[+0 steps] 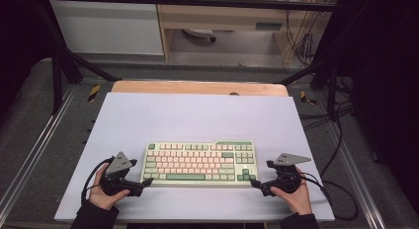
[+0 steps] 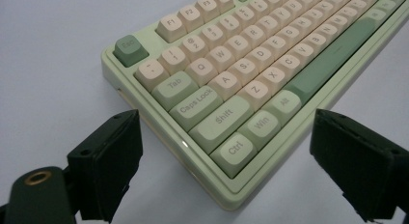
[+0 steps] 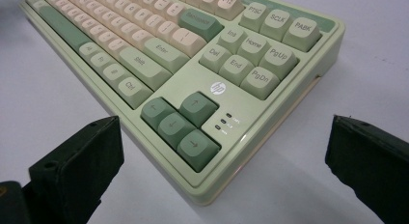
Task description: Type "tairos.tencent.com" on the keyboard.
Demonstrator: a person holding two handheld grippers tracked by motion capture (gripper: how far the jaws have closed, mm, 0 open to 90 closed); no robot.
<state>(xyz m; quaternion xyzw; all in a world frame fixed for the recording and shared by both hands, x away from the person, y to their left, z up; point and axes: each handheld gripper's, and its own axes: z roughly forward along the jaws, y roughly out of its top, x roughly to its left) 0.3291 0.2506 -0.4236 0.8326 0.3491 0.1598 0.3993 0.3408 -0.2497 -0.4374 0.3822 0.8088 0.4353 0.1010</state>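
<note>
A: Where do we have the pale green plastic keyboard with cream and darker green keycaps (image 1: 199, 163)?

B: It lies flat on the white rectangular table mat (image 1: 197, 115), right between our two tongs. Its long axis runs from the left gripper (image 1: 147, 181) across to the right gripper (image 1: 253, 181), with the spacebar edge on our side and the function row facing away from us.

A: And how do our tongs stand?

B: Both wide open, gripping nothing. In the left gripper view (image 2: 226, 161) the keyboard's near left corner, the one with the Ctrl key (image 2: 235, 150), sits between the two black jaws, pointing back at us; the pads stand clear of the case on either side.

A: Same on the other end?

B: Yes. In the right gripper view (image 3: 222, 161) the near right corner, with the dark green arrow keys (image 3: 181, 125), pokes in between the spread jaws, again untouched. From above, each gripper tip is just beside its front corner of the keyboard, and our hands hold the grippers low over the mat, aimed inward at each other.
</note>
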